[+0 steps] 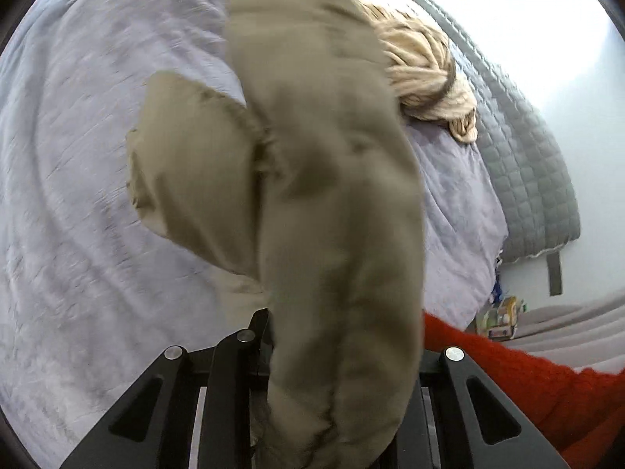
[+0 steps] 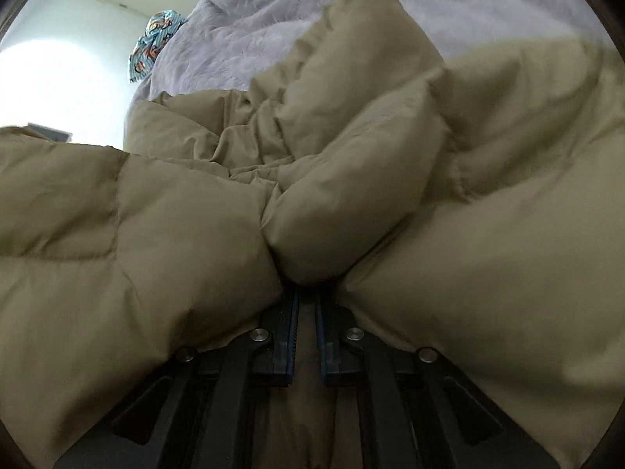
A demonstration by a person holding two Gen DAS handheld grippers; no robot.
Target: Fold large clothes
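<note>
a: left wrist view first. the coat [image 1: 328, 195] is a puffy tan quilted thing, soft and light, and it hangs from the left gripper [image 1: 332, 398] above the bed [image 1: 70, 195]. gripper is clenched on a thick fold

b: slippery shell?

a: i'd guess so. smooth woven nylon, so pinch at a seam or hem, not mid-panel. a cream knit [image 1: 425, 74] lies further back on the lilac plush cover

b: right wrist view?

a: right gripper [image 2: 306, 305] is clamped tight on a bunched fold of the coat [image 2: 156, 215], which billows in padded baffles around it, limp, low over the bed [image 2: 273, 19]
</note>
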